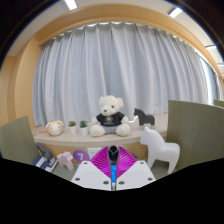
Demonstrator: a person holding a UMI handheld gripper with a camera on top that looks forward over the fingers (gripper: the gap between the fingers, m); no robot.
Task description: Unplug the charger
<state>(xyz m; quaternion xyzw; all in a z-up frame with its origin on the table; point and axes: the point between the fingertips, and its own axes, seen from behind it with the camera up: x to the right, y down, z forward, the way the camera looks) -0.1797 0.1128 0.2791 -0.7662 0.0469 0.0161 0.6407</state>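
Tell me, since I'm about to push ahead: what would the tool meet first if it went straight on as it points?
Probably the teddy bear on the shelf by the curtain. The tool looks shut, with nothing seen nearer in its line, though depth is unclear.

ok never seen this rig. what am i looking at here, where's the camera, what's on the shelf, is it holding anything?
There is no robot arm: a person carries a handheld two-finger gripper, and the one picture comes from a wide-angle camera riding on it, looking forward along the fingers. The pink-purple strips at the bottom are pads on the fingers' inner faces, parts of the tool. They lie close together with a dark piece between them at the tip; I cannot tell what it is or whether the fingers press on it.

Beyond the fingers a white teddy bear in a dark shirt sits on a shelf in front of pale curtains. Beside it are small potted plants and a small dark horse figure. Nearer, just past the fingers, stands a white horse figure. No charger is clearly recognisable.
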